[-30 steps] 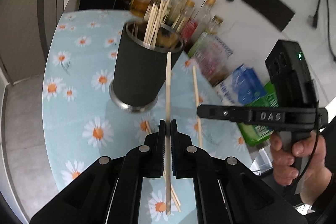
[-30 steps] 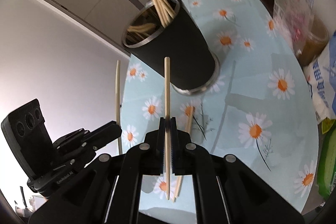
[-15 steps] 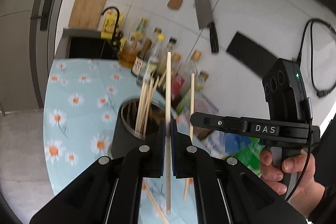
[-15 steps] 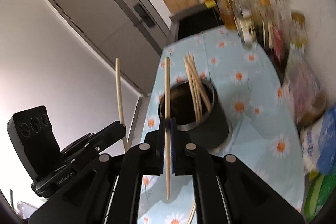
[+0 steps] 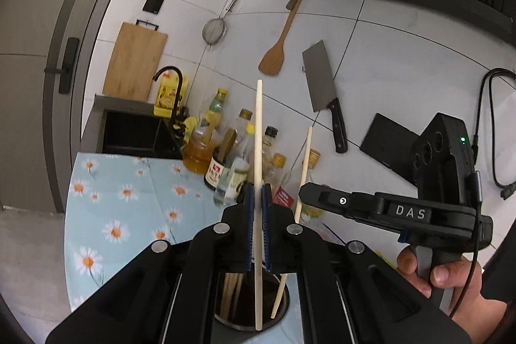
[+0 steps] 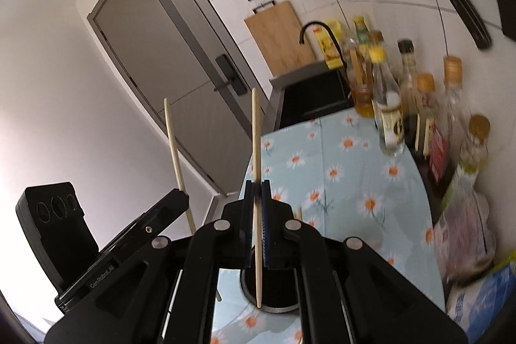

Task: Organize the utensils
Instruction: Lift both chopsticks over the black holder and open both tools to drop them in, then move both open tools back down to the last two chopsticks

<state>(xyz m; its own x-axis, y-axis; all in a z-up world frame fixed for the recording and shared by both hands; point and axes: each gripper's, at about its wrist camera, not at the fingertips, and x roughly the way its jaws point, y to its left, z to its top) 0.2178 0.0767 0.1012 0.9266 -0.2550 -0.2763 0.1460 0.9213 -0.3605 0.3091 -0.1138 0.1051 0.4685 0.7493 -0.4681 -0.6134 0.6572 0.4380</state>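
My left gripper (image 5: 257, 192) is shut on a pale wooden chopstick (image 5: 259, 134) that stands upright. Its lower end hangs over the black utensil holder (image 5: 238, 326), which has several chopsticks inside. To the right, my right gripper (image 5: 309, 192) holds a second chopstick (image 5: 304, 163), whose lower end also reaches the holder's mouth. In the right wrist view my right gripper (image 6: 257, 186) is shut on its chopstick (image 6: 255, 134) above the holder (image 6: 277, 289). The left gripper (image 6: 174, 202) shows at the left with its chopstick (image 6: 174, 147).
The holder stands on a table with a daisy-print cloth (image 5: 129, 182). Several bottles (image 5: 222, 157) line the wall side, and bagged goods (image 6: 464, 234) lie at the right. A cleaver (image 5: 322, 86), spatula (image 5: 274, 54) and cutting board (image 5: 135, 60) hang on the tiled wall. A hand (image 5: 435, 273) grips the right tool.
Both grippers rose and tipped upward with their chopsticks still held. The holder slid from mid-frame to the bottom of both views, and the wall and bottles came into sight.
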